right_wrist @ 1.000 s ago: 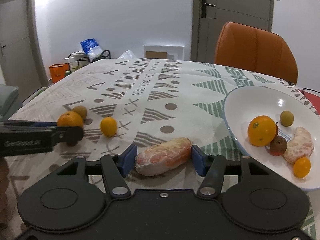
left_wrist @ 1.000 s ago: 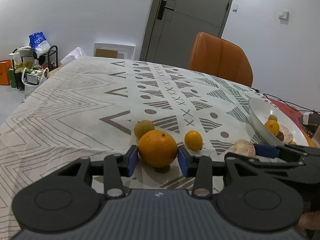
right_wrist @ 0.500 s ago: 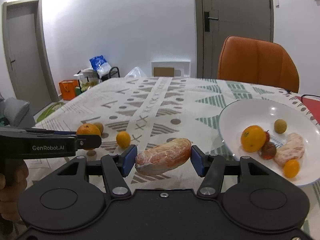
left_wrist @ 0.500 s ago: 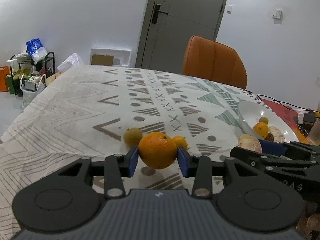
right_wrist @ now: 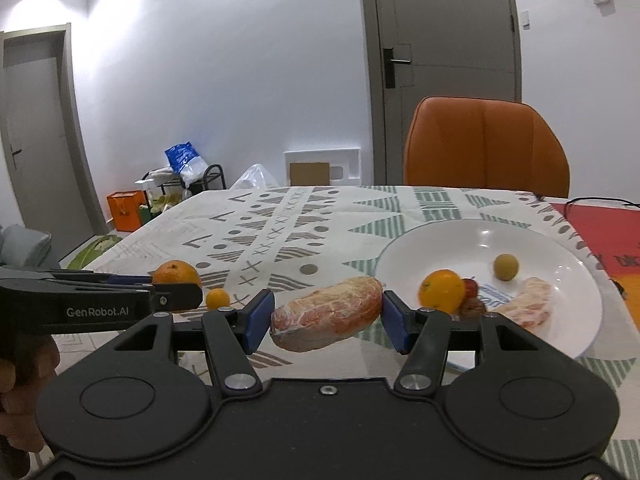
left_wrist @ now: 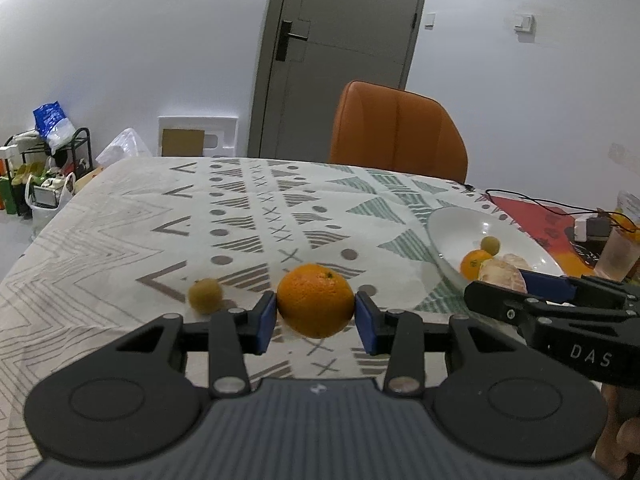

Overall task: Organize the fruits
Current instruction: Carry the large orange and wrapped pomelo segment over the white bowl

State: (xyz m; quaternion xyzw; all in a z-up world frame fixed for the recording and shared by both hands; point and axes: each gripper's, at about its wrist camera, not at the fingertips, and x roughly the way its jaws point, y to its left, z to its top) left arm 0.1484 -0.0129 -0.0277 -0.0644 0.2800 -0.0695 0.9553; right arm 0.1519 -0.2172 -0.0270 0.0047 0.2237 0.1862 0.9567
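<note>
Orange point(left_wrist: 315, 300): pinched between the blue pads of the left gripper point(left_wrist: 316, 322), held clear above the tablecloth point(left_wrist: 120, 232).
Wrapped peeled fruit point(right_wrist: 326, 312): clamped endwise by the right gripper point(right_wrist: 326, 326), at 9 o'clock of the white bowl point(right_wrist: 560, 332).
Bowl contents: orange, small green fruit, dark red fruit, peeled segment.
Cloth: small green fruit point(left_wrist: 205, 295) at 9 o'clock of the held orange; small orange fruit point(right_wrist: 217, 298) beside it.
Background: orange chair point(left_wrist: 396, 136), grey door point(left_wrist: 340, 52).
</note>
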